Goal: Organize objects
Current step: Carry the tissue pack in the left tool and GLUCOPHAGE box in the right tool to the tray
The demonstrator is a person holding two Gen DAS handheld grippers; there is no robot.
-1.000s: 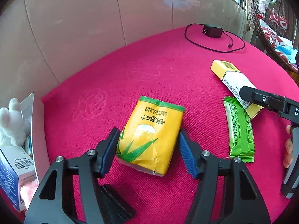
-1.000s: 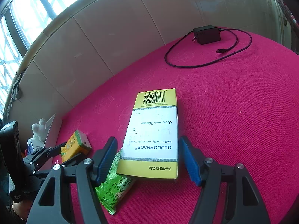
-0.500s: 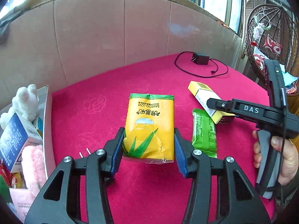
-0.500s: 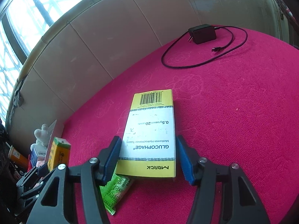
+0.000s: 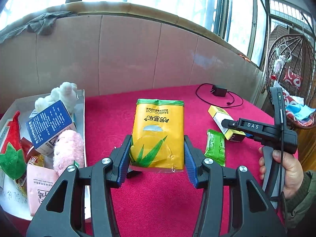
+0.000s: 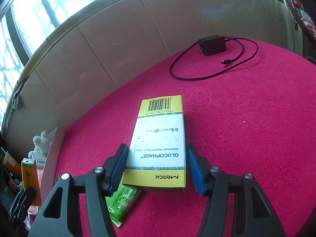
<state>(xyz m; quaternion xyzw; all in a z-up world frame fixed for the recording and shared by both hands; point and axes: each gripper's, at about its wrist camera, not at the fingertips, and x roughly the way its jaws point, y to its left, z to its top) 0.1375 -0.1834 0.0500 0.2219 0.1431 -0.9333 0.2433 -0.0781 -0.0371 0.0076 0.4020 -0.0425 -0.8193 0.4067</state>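
L gripper is clamped on the yellow tissue pack, blue pads squeezing its two long sides near the bottom end; the pack is lifted clear of the red cloth. It's soft & light, I'd say: film wrapper over paper, already crinkled and torn a bit at the lower edge, so the sides give under the pads. It's hanging out in front of the jaws, so it may droop or twist; a hold nearer the middle would be steadier, but this looks ok for a short carry. The white box sits just to my left, full w/ plush toys and cartons; not much room, prob. needs laying on top.

R gripper has its jaws round the medicine carton, which lies flat on the cloth w/ one corner over the green sachet. Left pad touches the carton's edge; right pad shows a thin gap, so not gripped yet imo. Carton is stiff card, light, glossy, so it could slip. Best taken across the long sides, as lined up now. The sachet is thin, floppy & slick.
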